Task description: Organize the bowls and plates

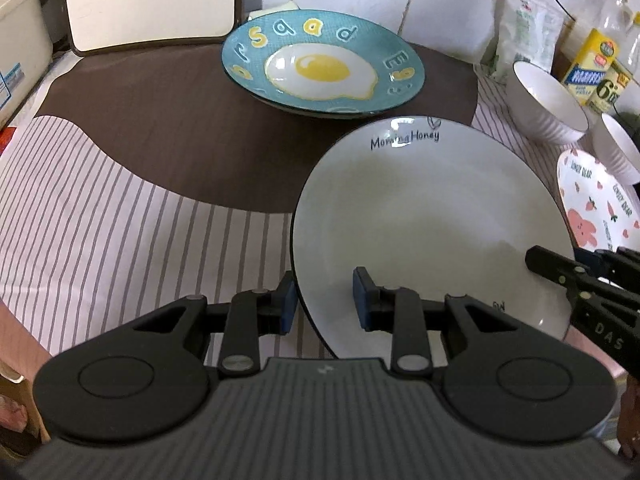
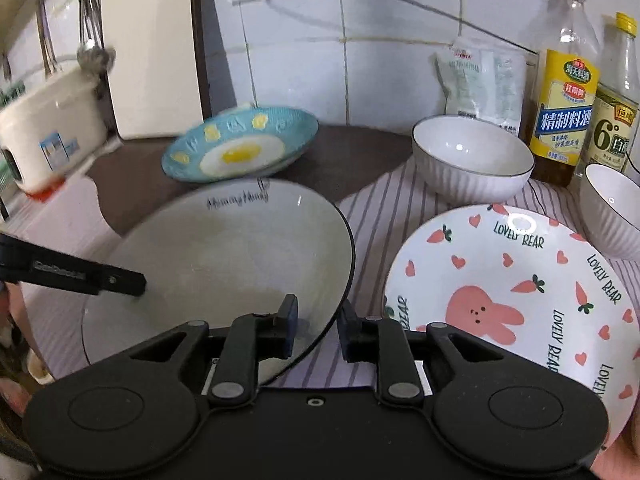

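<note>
in your left wrist view, the left gripper (image 1: 326, 300) straddles the near rim of the white plate (image 1: 432, 220), one pad outside and one inside, with a gap showing on the inner side, so it stands apart, not clamped. the egg plate (image 1: 320, 64) sits just beyond the white plate on the brown patch of the tablecloth (image 1: 100, 216). if the white plate is meant to go onto it, close firmly on the rim before you lift, and keep the plate level. in your right wrist view, the right gripper (image 2: 318, 330) also brackets that plate's rim with clear space at both pads (no earlier view shows how it got there), so it holds nothing. the rabbit plate (image 2: 512, 280) lies just right of the white plate, two ribbed bowls (image 2: 472, 160) behind it. past the white plate, bottles (image 2: 564, 92) stand against a tiled wall (image 2: 380, 32); the striped cloth may slide, so lift rather than drag.
</note>
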`<action>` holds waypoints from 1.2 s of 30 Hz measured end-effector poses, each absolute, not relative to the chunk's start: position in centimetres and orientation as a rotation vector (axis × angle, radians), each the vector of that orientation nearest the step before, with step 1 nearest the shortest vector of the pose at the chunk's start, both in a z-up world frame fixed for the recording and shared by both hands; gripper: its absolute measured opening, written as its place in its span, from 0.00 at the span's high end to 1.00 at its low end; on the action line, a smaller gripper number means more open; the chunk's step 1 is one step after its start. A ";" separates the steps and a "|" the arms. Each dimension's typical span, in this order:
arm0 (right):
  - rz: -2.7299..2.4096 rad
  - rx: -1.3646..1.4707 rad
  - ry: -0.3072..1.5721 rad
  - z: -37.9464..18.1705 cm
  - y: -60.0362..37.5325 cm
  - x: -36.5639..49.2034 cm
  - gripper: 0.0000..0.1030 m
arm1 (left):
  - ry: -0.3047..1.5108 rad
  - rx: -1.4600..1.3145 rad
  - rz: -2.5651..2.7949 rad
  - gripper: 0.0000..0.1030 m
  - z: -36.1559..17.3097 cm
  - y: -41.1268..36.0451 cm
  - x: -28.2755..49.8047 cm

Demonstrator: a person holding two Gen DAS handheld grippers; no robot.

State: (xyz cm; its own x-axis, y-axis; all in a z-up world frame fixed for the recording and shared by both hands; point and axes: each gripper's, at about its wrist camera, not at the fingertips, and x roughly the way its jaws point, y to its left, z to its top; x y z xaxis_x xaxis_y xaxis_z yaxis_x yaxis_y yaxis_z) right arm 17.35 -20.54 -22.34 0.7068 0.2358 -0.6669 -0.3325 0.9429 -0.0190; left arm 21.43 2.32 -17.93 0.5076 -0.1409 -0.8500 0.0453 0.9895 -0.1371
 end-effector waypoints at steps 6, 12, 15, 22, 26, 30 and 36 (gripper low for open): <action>0.279 -0.208 0.691 -21.5 -20.4 15.2 0.63 | 1.051 -0.102 -0.113 0.66 -16.0 2.3 21.1; 0.205 -0.104 0.635 -18.8 -23.4 11.2 0.53 | 1.017 -0.049 -0.132 0.60 -12.5 1.5 19.5; 0.158 -0.046 0.604 -17.6 -25.5 9.2 0.49 | 1.026 -0.062 -0.184 0.54 -10.7 0.7 19.0; 0.043 0.037 0.516 -16.4 -29.0 5.9 0.41 | 0.990 -0.060 -0.283 0.50 -6.1 -1.7 17.6; -0.005 0.076 0.483 -16.2 -30.4 5.1 0.39 | 0.959 -0.016 -0.332 0.47 -5.0 -4.2 17.2; -0.052 0.099 0.426 -16.4 -31.4 4.1 0.37 | 0.950 0.050 -0.404 0.41 -4.6 -7.6 17.1; -0.085 0.150 0.453 -17.7 -32.7 4.3 0.37 | 0.910 0.151 -0.474 0.37 -5.7 -11.7 17.5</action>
